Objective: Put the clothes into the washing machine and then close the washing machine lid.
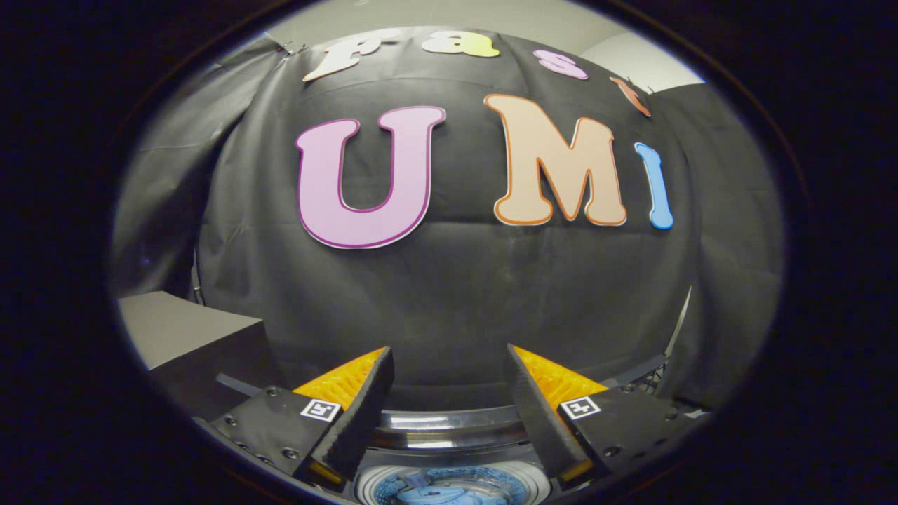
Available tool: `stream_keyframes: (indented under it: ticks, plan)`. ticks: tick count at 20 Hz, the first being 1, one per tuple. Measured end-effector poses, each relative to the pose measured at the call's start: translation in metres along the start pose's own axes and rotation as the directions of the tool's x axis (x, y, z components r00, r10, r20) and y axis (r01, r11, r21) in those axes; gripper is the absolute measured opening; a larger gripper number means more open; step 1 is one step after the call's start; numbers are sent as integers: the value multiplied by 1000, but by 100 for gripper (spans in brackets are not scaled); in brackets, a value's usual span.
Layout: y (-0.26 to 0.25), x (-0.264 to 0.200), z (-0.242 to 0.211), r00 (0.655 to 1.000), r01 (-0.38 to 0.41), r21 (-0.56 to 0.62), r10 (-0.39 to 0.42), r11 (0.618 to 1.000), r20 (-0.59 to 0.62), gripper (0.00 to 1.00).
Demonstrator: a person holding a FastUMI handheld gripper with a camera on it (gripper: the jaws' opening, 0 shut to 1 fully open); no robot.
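A black cloth wall (449,280) fills the background, with a pale ceiling above it at twelve o'clock.

The gripper (449,365) is held up facing this wall, its two fingers spread wide with nothing between them. The left finger (354,414) and the right finger (544,414) are black wedges with orange backs, each on a black block that carries a small square marker. Their tips point at bare cloth and touch nothing.

Below the fingers, at six o'clock, lies the washer (449,484). Its curved rim (449,428) shows as a dark, glossy band running across the gap between the finger bases. Beneath the rim the round opening shows, with a pale ring around it and something blue inside; whether that is clothing or part of the drum I cannot tell. The lid cannot be made out.

At nine o'clock from the gripper, beyond the left finger, stands a grey box (186,330) with a flat top, set against the wall. At about four o'clock, past the right finger, a few thin dark bars (649,375) sit at the foot of the cloth.
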State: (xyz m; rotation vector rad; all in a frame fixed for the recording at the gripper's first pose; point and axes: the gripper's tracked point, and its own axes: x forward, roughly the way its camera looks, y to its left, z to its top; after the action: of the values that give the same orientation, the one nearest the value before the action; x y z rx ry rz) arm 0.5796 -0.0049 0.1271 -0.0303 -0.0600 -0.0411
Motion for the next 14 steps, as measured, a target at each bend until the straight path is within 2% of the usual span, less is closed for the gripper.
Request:
stream_keyframes:
  ticks: [10,14]
  plan:
    - [1,-1,-1,1000,-12,3,12,1000,-14,98]
    - [2,-2,-2,1000,-15,30,14,999,26,98]
